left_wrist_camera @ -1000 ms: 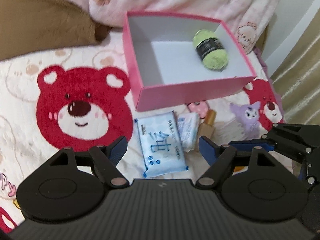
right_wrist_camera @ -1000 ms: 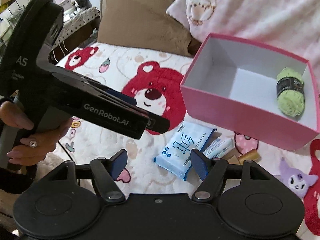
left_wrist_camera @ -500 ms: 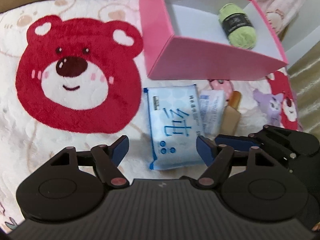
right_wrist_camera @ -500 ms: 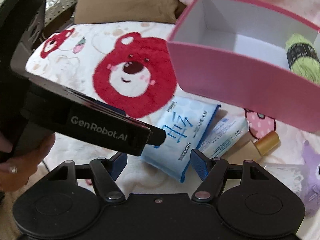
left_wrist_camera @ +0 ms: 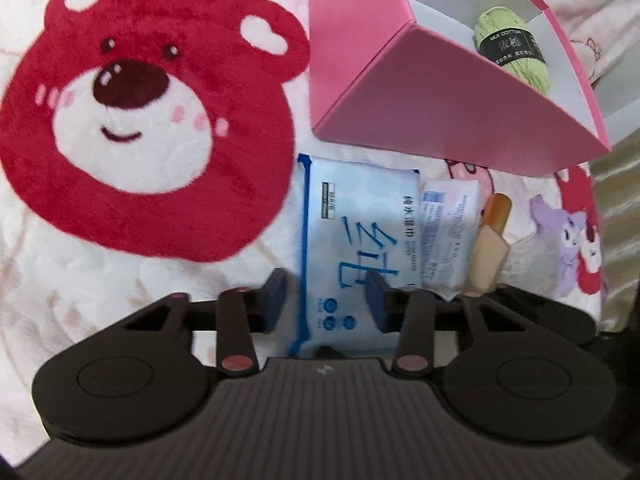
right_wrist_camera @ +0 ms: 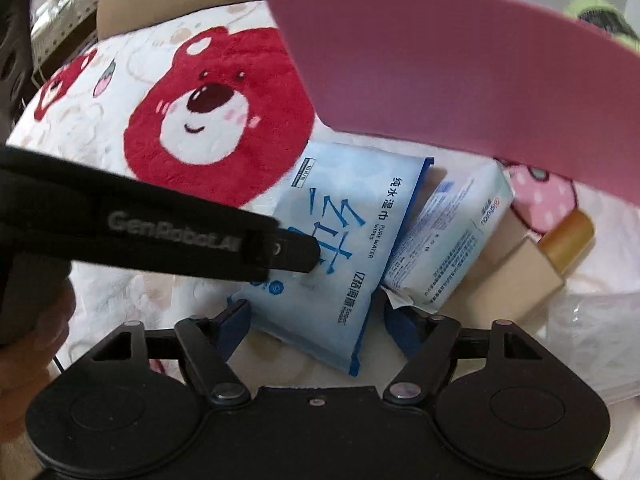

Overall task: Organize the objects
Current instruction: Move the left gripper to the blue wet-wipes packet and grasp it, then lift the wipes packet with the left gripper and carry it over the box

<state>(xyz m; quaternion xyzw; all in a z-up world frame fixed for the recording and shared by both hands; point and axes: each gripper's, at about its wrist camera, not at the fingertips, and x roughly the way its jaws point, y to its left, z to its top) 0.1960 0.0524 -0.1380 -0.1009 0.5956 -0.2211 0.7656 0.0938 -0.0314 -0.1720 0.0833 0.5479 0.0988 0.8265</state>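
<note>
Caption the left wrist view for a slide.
Left hand-held gripper open around blue wet-wipes pack on bear blanket, pink box beyond.

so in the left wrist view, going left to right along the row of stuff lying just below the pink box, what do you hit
big blue wet wipes pack → smaller white-and-blue packet → beige bottle with a gold cap → clear plastic wrapper

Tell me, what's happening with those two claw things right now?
Left gripper open, fingers astride the blue wipes pack. Right gripper open, close by. Smaller white pack touches the wipes. Pink box beyond.
</note>
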